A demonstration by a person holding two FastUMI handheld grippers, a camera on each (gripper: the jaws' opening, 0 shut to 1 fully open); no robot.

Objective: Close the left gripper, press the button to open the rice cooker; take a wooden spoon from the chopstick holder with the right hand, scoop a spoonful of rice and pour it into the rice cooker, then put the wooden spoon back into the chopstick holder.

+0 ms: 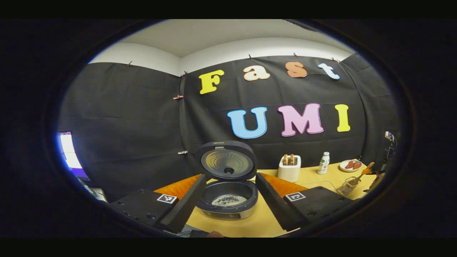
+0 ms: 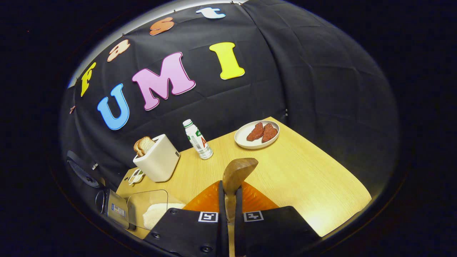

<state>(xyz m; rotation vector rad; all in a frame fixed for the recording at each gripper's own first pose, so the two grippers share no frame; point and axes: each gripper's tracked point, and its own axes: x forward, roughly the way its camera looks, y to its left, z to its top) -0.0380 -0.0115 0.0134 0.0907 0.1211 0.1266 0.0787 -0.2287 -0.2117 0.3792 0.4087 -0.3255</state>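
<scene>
A: Nearest us, the right gripper (image 2: 230,210) has its jaws pinching the handle of the wooden spoon (image 2: 238,170), bowl up and tilted over the worktop (image 2: 303,178).

B: We judge the spoon light and stiff, its smooth handle apt to twist under a loaded bowl; mid-handle, where we hold it, looks sound.

A: The left gripper (image 1: 228,205) has its jaws spread wide, framing the rice cooker (image 1: 227,203), lid raised, with what looks like rice and dark specks in the pot.

B: So the button step reads as done. Whether the spoon carries rice we cannot tell.

A: Just left of our right jaws sits a clear container (image 2: 151,210) of white rice, beside a corner of the cooker.

B: Farther back stand a toaster (image 2: 157,162) with bread, a small bottle (image 2: 198,141) and a plate (image 2: 246,141) of red pieces.

A: In the left gripper view the chopstick holder (image 1: 348,185) stands well right of the cooker.

B: The container's wall and the raised lid are what we would steer around.
</scene>
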